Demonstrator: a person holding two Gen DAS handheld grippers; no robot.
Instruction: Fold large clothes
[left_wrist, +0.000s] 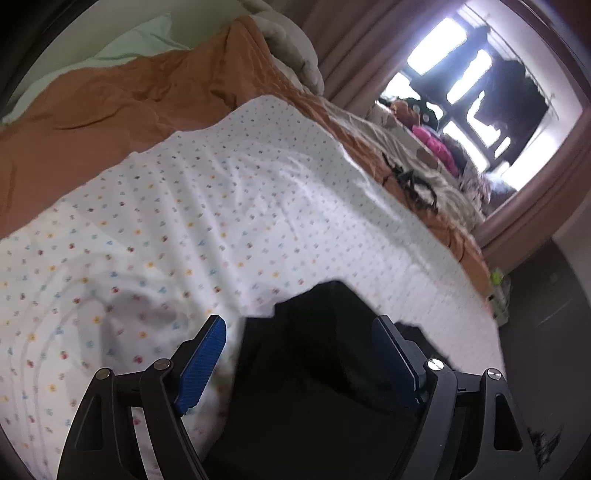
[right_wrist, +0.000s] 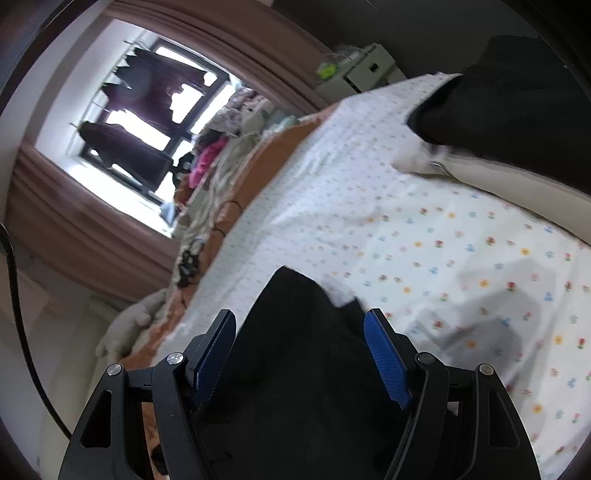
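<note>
Between both sets of blue pads: black garment on the bed

Nearest, the left hand-held gripper (left_wrist: 295, 354) and right hand-held gripper (right_wrist: 300, 350) stand spread, black garment (left_wrist: 325, 369) lying between their pads, unpinched. Beyond them spreads the flower-dotted sheet (left_wrist: 221, 206), then an orange quilt (left_wrist: 110, 110). Soft, limp cloth, probably; best pinched at an edge or corner.

Black garment (left_wrist: 325, 369) between spread fingers (left_wrist: 201, 365); floral sheet (left_wrist: 221, 221)

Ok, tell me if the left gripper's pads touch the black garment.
Cannot tell. In the left wrist view the black garment lies between the open left gripper's blue pads, but blur hides any contact.
</note>
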